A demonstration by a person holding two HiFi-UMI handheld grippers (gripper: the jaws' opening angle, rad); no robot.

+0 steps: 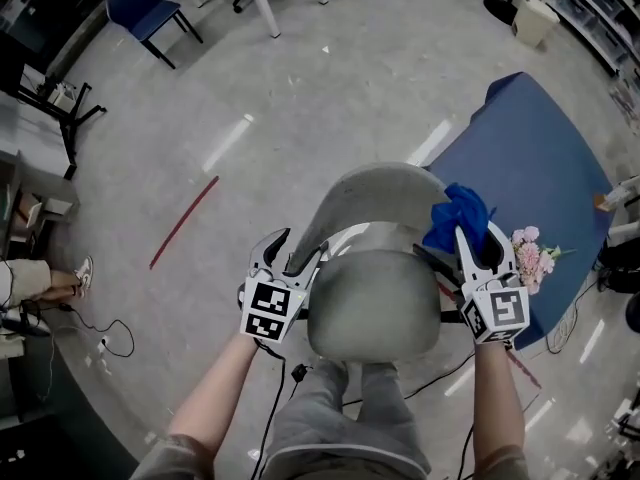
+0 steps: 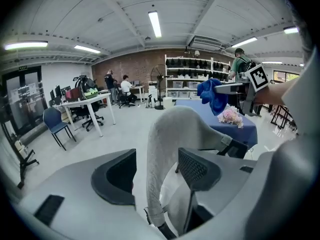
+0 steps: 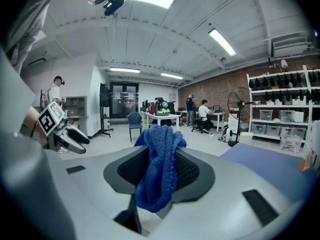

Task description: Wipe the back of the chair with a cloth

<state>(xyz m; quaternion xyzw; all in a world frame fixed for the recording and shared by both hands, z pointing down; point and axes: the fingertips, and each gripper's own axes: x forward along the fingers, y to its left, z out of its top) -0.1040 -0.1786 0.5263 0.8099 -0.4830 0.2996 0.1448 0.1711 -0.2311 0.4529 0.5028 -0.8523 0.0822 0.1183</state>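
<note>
Two tools: left tongs (image 1: 300, 246) apart astride chair back (image 1: 385, 193); right tongs (image 1: 476, 236) clamp cloth (image 1: 458, 213), half-hiding their pads (image 3: 194, 173).

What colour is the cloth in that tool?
Blue. The cloth shows best in the right gripper view.
</note>
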